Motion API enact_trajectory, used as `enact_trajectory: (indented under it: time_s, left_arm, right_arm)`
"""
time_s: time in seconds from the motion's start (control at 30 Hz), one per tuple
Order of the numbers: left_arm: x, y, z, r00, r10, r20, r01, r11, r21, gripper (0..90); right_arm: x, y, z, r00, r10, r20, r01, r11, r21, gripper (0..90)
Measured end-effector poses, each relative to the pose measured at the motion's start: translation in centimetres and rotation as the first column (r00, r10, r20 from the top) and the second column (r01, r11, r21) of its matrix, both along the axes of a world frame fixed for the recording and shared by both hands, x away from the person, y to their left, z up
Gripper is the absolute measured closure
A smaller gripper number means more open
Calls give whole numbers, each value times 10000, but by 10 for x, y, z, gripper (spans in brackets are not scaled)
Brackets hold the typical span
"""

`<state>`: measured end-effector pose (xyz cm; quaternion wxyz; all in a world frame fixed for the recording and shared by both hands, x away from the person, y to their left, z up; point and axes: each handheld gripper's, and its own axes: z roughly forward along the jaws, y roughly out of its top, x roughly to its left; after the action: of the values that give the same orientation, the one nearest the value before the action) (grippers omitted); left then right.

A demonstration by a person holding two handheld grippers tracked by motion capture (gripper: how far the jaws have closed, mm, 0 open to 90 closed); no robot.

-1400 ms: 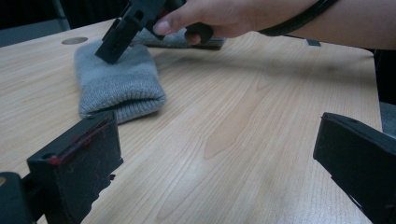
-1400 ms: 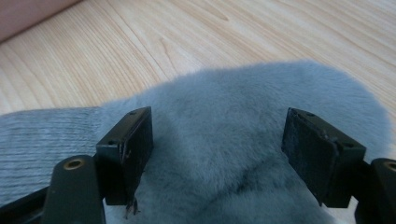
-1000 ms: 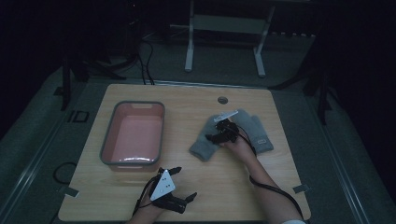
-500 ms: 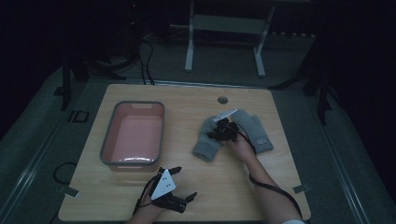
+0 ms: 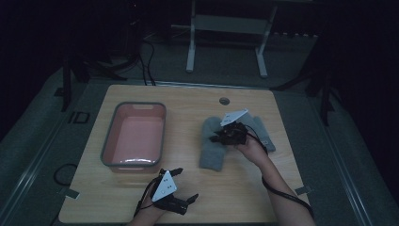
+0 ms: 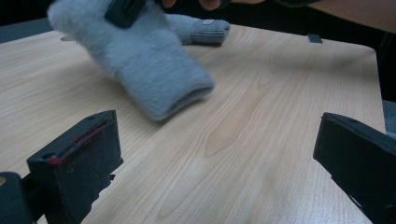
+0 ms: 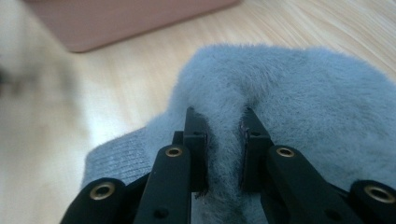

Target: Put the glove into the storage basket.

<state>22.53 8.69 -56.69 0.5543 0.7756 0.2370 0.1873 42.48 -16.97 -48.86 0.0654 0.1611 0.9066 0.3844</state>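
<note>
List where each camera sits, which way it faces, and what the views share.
High view: above the person's side, looking forward and down on the table; both forearms enter below.
Left gripper view: low, between open jaws, facing the grey mitten.
Right gripper view: on the right gripper, jaws pinching mitten fleece.
Shared: all show the mitten.

On the table (image 5: 244,188), the tub (image 5: 134,136) lies left of two mittens (image 5: 214,146), well apart.

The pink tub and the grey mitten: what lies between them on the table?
Nothing: in the high view only bare wood separates the pink tub and the grey mitten.
</note>
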Motion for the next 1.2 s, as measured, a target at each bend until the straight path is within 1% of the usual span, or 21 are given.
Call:
enact_trajectory:
  time_s: [0.13,0.2,0.23,0.27,0.33,0.4,0.43,0.57,0.63,0.67,0.7,0.73,0.77,0.8,0.87,0.93,1.0,1.03,1.07,1.1,1.2]
  left_arm:
    - [0,0,0,9999,-80,-61,79,9999,-81,12]
    - [0,0,0,10000,-67,-41,67,10000,-59,12]
    - [0,0,0,10000,-68,-43,67,10000,-61,12]
    - [0,0,0,10000,-67,-49,67,9999,-82,12]
    - [0,0,0,10000,-86,-29,86,9999,-57,12]
    - [0,0,0,9999,-105,-49,105,9999,-10,12]
    - [0,0,0,9999,-109,-47,109,9999,-12,12]
    - [-1,0,0,9999,-124,-47,124,9999,-21,12]
    - [-1,0,0,9999,-126,-46,126,9999,-44,12]
    - [-1,0,0,9999,-127,-48,127,9999,-41,12]
    - [-1,0,0,9999,-128,-42,128,9999,-40,12]
    - [-1,0,0,9999,-122,-40,122,9999,-32,12]
    - [-1,0,0,9999,-105,-43,104,9999,-36,12]
    - [-1,0,0,9999,-118,-40,118,9999,-30,12]
    - [-1,0,0,9999,-119,-50,119,9999,-27,12]
    - [-1,0,0,9999,-144,-56,145,9999,6,12]
    - [-1,0,0,9999,-144,-68,144,9999,1,12]
    - [-1,0,0,9999,-143,-71,143,9999,-5,12]
    - [-1,0,0,9999,-139,-75,139,9999,-2,12]
    - [-1,0,0,9999,-125,-68,125,9999,-12,12]
    - [-1,0,0,9999,-125,-64,125,9999,3,12]
  right_arm:
    - [-14,0,13,9978,649,98,-651,9976,226,776]
    - [-16,0,14,9951,988,-67,-986,9945,346,776]
    - [-16,2,14,9946,1039,-33,-1037,9941,310,775]
    - [-16,3,11,9927,1203,-29,-1202,9924,268,775]
    - [-14,6,4,9909,1324,-235,-1317,9909,278,774]
    - [-12,10,-6,9878,1525,-308,-1521,9882,154,773]
    - [-10,12,-12,9864,1588,-432,-1582,9873,168,772]
    - [-3,19,-28,9843,1662,-594,-1668,9860,-67,767]
    - [1,22,-35,9845,1617,-684,-1645,9856,-379,761]
    - [3,23,-39,9851,1603,-622,-1642,9844,-638,751]
    - [4,24,-44,9872,1522,-475,-1567,9811,-1139,728]
    - [5,25,-48,9878,1495,-445,-1542,9787,-1355,701]
    - [7,24,-49,9875,1449,-623,-1511,9823,-1108,661]
    - [9,23,-50,9886,1263,-822,-1341,9862,-971,607]
    - [10,23,-51,9899,1233,-702,-1301,9862,-1022,533]
    - [8,23,-50,9928,1104,-458,-1148,9873,-1094,434]
    - [7,23,-48,9953,915,-310,-945,9888,-1153,382]
    - [6,21,-46,9961,829,-301,-857,9901,-1114,364]
    - [5,20,-44,9970,705,-329,-737,9914,-1082,317]
    - [5,18,-42,9984,536,-202,-554,9928,-1061,284]
    - [4,8,-35,10000,-75,-2,75,9979,-648,160]
